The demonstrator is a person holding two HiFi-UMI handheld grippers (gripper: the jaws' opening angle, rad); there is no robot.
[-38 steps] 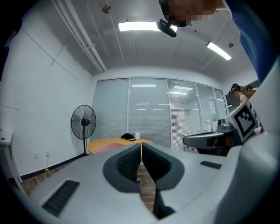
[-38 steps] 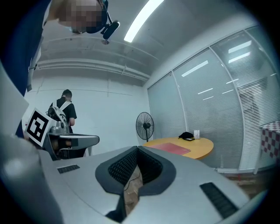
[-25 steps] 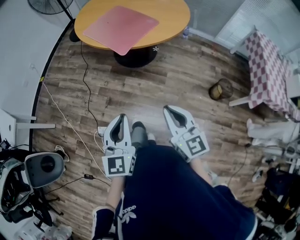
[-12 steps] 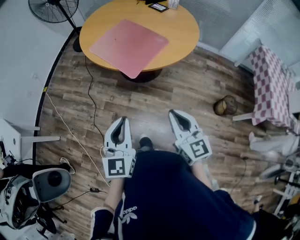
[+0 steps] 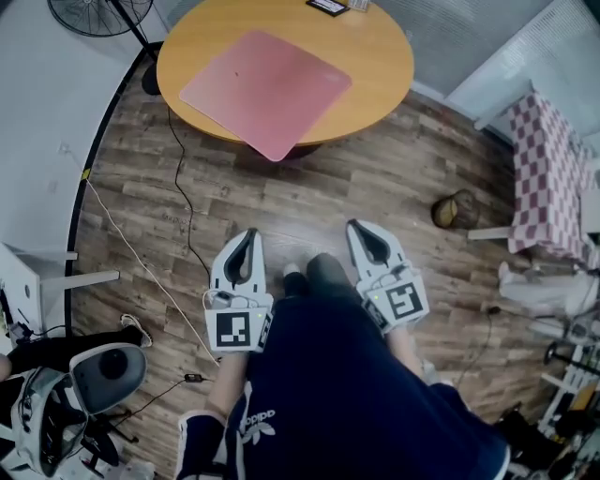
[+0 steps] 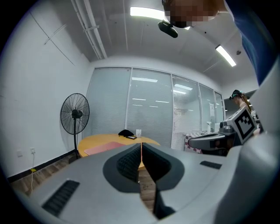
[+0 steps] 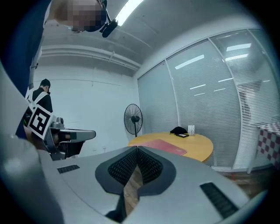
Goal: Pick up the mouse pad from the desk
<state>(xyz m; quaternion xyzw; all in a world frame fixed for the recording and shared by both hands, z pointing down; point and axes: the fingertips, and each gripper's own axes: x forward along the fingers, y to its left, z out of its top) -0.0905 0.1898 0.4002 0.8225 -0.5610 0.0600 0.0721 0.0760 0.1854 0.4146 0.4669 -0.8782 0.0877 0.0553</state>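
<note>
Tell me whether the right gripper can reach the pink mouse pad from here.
Probably not yet: the right gripper hangs shut over the floor, short of the table where the mouse pad lies. Nothing blocks the path.

Round table with pink mouse pad shows lower and fuller in head view. Left gripper and right gripper are nearer it. Dark flat item on far edge comes into sight.

Mouse pad: one, pink, thin, rectangular with rounded corners. Lies flat on the round wooden desk, left of its middle, turned at a slant. Its nearest corner overhangs the desk's front edge.
</note>
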